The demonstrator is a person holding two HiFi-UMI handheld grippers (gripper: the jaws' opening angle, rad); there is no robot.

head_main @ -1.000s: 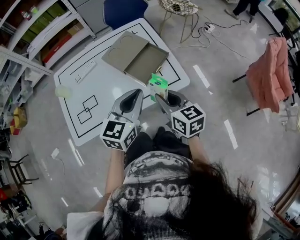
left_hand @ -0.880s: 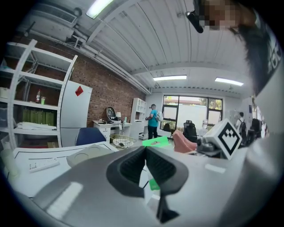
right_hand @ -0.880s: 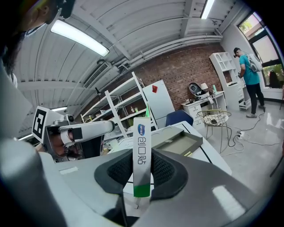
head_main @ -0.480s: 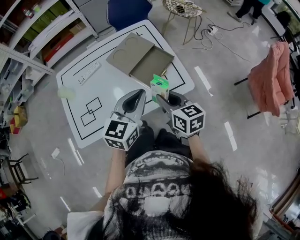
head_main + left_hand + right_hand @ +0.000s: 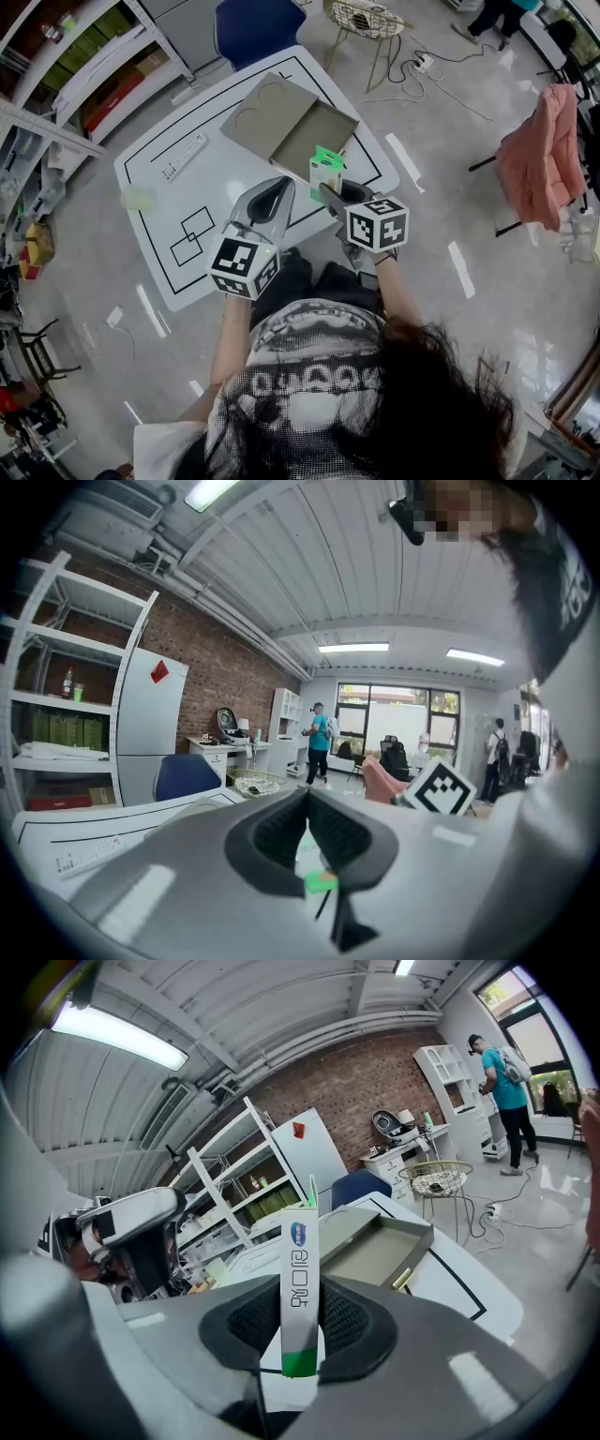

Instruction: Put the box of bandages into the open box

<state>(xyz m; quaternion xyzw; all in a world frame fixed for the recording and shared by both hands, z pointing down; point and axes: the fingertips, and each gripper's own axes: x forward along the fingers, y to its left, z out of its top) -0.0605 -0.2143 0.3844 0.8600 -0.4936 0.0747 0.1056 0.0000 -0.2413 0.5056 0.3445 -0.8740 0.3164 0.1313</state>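
We grip the box of bandages (image 5: 325,171) upright in our right gripper (image 5: 329,193) over the surface (image 5: 187,178), the open box (image 5: 317,137) near at 12 o'clock. Our left gripper (image 5: 272,194), at its 9 o'clock, is clenched empty.

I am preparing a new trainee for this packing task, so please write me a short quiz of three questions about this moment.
1. True or false: the box of bandages already lies inside the open box.
2. Short answer: what is between the jaws of the left claw?
3. Which claw grips the box of bandages? A. left B. right C. neither

Key
1. False: it is held upright, outside the open box.
2. Nothing; the jaws are together.
3. B, the right claw.
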